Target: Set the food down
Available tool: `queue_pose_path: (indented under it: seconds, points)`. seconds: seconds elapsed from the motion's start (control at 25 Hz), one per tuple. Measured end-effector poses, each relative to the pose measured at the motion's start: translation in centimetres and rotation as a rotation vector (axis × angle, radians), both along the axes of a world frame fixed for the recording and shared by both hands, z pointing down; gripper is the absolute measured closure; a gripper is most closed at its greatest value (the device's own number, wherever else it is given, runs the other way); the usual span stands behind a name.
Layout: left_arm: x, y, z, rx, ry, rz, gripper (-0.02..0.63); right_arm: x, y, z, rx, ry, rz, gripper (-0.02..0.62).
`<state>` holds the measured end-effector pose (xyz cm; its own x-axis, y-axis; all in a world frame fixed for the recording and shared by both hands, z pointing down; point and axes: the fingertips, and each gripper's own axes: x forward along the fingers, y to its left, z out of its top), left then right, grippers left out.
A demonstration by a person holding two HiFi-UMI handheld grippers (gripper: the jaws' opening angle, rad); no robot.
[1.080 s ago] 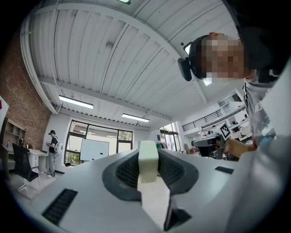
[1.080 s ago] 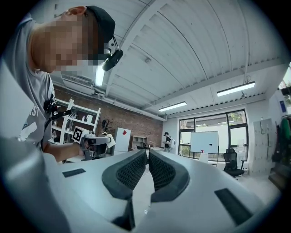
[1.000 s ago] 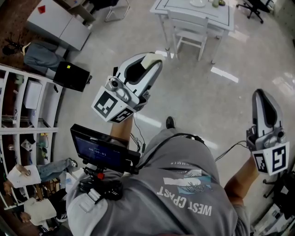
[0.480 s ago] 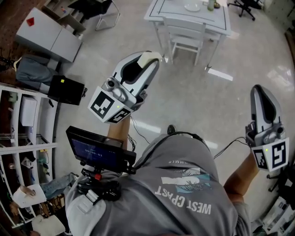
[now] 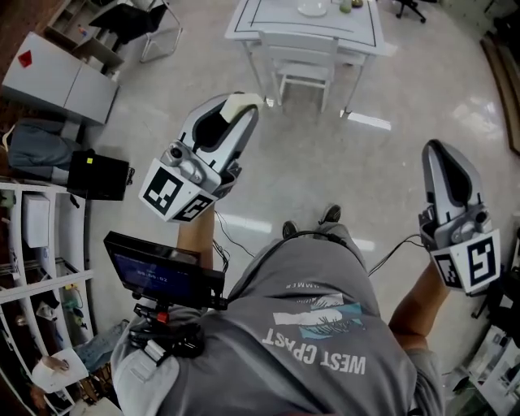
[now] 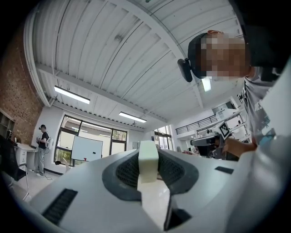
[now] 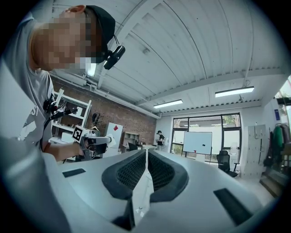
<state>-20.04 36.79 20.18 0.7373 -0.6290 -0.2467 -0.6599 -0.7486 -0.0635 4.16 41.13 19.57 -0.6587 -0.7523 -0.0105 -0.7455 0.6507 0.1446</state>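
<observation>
at the left edge of the head view stands white shelving (image 5: 36, 236), and above it on the floor a black case (image 5: 97, 175) with a yellow sticker. right of these, left of centre, the left gripper (image 5: 237, 114) is held up over the pale floor, pointing toward the top of the frame. its fingers pinch a pale cream block of food (image 5: 243, 100) right at their tips; what kind of food it is cannot be told. in the left gripper view the block (image 6: 148, 159) stands upright between the two dark ribbed pads, one pad on each side, and sticks out above them. below the gripper, a small black monitor (image 5: 158, 272) hangs at the person's waist. at the top centre of the head view is a white table (image 5: 309, 31) carrying a plate (image 5: 312, 8), well apart from the block, with a white chair (image 5: 305, 69) pushed in at its near side. at the right edge the right gripper (image 5: 444, 153) is held up too; in the right gripper view its pads (image 7: 132, 170) are pressed together with nothing between them.
</observation>
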Motion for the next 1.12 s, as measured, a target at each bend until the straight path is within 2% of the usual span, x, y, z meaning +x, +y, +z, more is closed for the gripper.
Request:
queue_pose_path:
  seconds: [0.12,0.64,0.88,1.12]
  points:
    - [1.2,-2.9,0.8,-0.012,-0.003,-0.013,0.503,1.2,-3.4,1.0,-0.013,-0.003,-0.011,0.586]
    - [8.1,-8.8,-0.3,0.001,-0.033,-0.076,0.503,7.6,-11.4,0.2,0.013,-0.023,-0.088,0.586]
    - [9.6,-10.2,-0.2,-0.004,-0.037,-0.089,0.503,8.5,-13.3,0.6,-0.001,-0.024,-0.117,0.586]
    - [9.4,-13.2,-0.1,-0.011,-0.035,-0.075,0.503,8.1,-16.1,0.7,-0.009,-0.027,-0.102,0.586]
